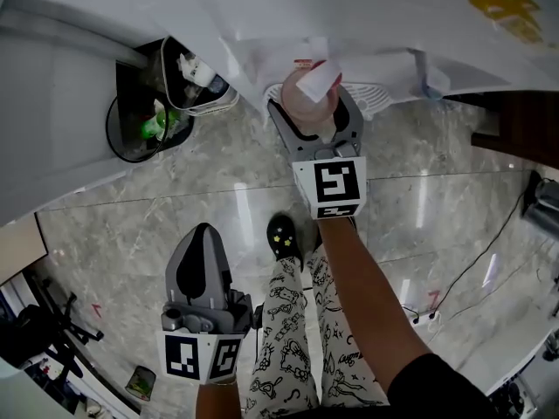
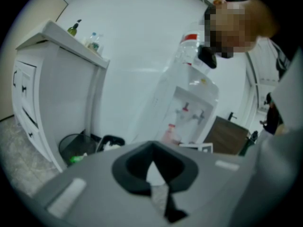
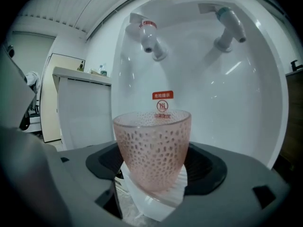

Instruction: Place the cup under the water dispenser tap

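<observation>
A pink dimpled glass cup (image 3: 152,150) stands upright between the jaws of my right gripper (image 3: 154,167), which is shut on it. It is inside the recess of the white water dispenser (image 3: 246,93), below and slightly right of the red tap (image 3: 149,36); the blue tap (image 3: 229,26) is further right. The white ribbed drip tray (image 3: 158,203) shows just under the cup; whether they touch I cannot tell. In the head view the cup (image 1: 300,105) and right gripper (image 1: 313,116) are at the dispenser's front. My left gripper (image 1: 203,234) hangs low over the floor, shut and empty.
A black bin (image 1: 131,133) and a white-lined bin (image 1: 199,85) stand left of the dispenser, beside a white cabinet (image 2: 42,93). A dark wooden cabinet (image 1: 522,120) is at the right. Cables (image 1: 476,264) trail on the marble floor. The person's legs and shoe (image 1: 281,236) are below.
</observation>
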